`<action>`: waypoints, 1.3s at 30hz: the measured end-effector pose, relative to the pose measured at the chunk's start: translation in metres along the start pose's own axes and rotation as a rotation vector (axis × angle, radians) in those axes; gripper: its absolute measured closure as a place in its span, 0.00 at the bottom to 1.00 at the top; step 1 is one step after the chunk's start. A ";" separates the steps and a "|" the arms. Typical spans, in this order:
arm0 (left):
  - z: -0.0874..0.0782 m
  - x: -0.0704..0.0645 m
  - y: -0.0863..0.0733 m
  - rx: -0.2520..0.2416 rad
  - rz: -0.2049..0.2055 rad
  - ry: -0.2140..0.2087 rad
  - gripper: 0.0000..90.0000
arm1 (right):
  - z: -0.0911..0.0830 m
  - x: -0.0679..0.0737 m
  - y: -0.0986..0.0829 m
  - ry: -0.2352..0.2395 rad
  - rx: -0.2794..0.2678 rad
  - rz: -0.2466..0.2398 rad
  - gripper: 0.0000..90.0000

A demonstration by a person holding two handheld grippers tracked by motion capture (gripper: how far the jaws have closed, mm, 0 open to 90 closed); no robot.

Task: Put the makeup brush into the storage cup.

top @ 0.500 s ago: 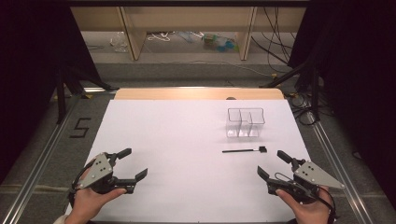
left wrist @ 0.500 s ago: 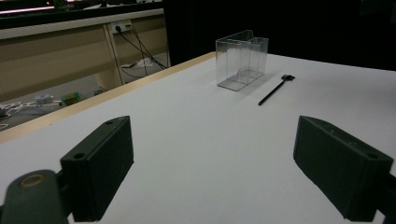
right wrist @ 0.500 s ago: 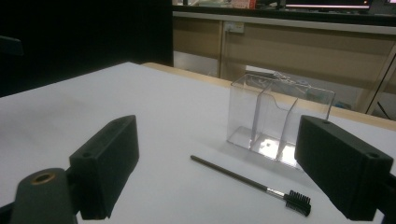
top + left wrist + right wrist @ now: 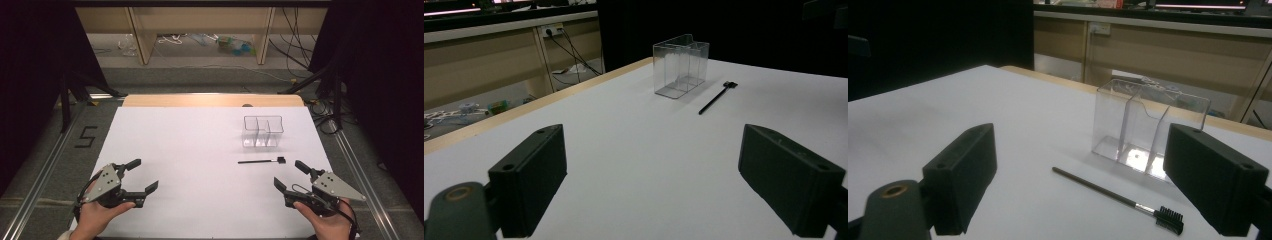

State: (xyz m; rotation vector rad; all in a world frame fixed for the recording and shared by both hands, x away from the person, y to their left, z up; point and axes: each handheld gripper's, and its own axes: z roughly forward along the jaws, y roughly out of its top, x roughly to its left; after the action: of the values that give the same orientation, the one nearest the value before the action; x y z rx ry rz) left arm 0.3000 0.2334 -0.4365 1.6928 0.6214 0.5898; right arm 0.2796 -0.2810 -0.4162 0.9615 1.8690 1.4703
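A clear plastic organiser (image 4: 263, 131) with upright dividers stands on the white table (image 4: 200, 150) at the right rear. Just in front of it lies a thin black brush (image 4: 261, 161), its bristle head pointing right. The organiser (image 4: 680, 65) and brush (image 4: 716, 98) appear far off in the left gripper view; the organiser (image 4: 1148, 126) and brush (image 4: 1118, 199) are close in the right gripper view. My left gripper (image 4: 142, 175) is open and empty near the front left edge. My right gripper (image 4: 290, 174) is open and empty at the front right, a short way in front of the brush.
A wooden strip (image 4: 212, 100) borders the table's far edge. Beyond it stand shelf legs with cables and litter on the floor (image 4: 220, 45). A floor mark like a "5" (image 4: 86, 136) lies left of the table. Metal rails (image 4: 355, 175) run along both sides.
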 end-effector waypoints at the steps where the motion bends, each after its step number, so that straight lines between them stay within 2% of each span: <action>1: 0.000 0.000 0.000 0.001 0.002 -0.002 0.13 | 0.001 -0.001 0.001 0.001 0.005 0.002 0.17; 3: 0.000 0.000 0.000 0.002 0.000 -0.001 0.13 | 0.004 -0.001 0.000 0.008 -0.025 0.008 0.17; 6: 0.000 0.000 0.000 0.004 0.000 0.001 0.13 | 0.004 -0.002 0.002 -0.006 -0.008 -0.001 0.18; 8: 0.000 0.000 0.000 0.006 0.003 0.001 0.13 | 0.008 -0.003 0.003 0.002 -0.001 -0.013 0.18; 10: 0.001 0.000 0.000 -0.004 0.004 -0.005 0.13 | 0.011 -0.004 0.003 -0.014 -0.010 -0.019 0.18; 14: 0.001 0.000 0.000 -0.003 0.003 -0.007 0.13 | 0.016 -0.008 0.004 -0.014 -0.021 -0.027 0.18; 16: 0.001 -0.001 0.000 0.009 0.003 -0.005 0.13 | 0.019 -0.009 0.005 -0.008 -0.005 -0.016 0.18; 17: 0.001 -0.001 0.000 0.010 0.006 -0.006 0.14 | 0.020 -0.010 0.005 -0.025 0.002 -0.023 0.18; 18: 0.001 -0.001 0.000 0.010 0.004 -0.006 0.14 | 0.022 -0.011 0.005 -0.008 0.004 -0.017 0.18; 19: 0.001 -0.001 0.000 0.011 0.014 -0.008 0.14 | 0.024 -0.013 0.006 -0.018 0.011 -0.032 0.18; 22: 0.002 -0.002 0.000 0.011 0.007 -0.008 0.14 | 0.030 -0.015 0.007 -0.021 0.019 -0.044 0.18; 25: 0.002 -0.002 0.000 0.012 0.012 -0.009 0.14 | 0.039 -0.017 0.010 -0.014 0.049 -0.068 0.18; 29: 0.002 -0.002 0.000 0.016 0.010 -0.014 0.14 | 0.047 -0.019 0.010 0.001 0.054 -0.066 0.18; 33: 0.003 -0.003 -0.001 0.010 0.005 -0.018 0.14 | 0.054 -0.022 0.012 -0.003 0.088 -0.082 0.18; 34: 0.004 -0.003 -0.001 0.006 0.008 -0.022 0.14 | 0.057 -0.023 0.014 -0.001 0.119 -0.090 0.18; 36: 0.004 -0.003 0.000 0.010 0.010 -0.022 0.14 | 0.059 -0.023 0.014 -0.005 0.111 -0.096 0.18; 37: 0.003 -0.002 0.000 0.019 0.021 -0.019 0.14 | 0.061 -0.024 0.014 -0.007 0.116 -0.100 0.18; 39: 0.003 -0.003 0.000 0.018 0.019 -0.020 0.14 | 0.066 -0.025 0.015 -0.013 0.127 -0.106 0.19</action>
State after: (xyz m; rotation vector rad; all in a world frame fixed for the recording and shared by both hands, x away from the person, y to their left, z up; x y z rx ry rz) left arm 0.3001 0.2294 -0.4373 1.7214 0.5980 0.5816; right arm 0.3491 -0.2627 -0.4172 0.9125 1.9918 1.2941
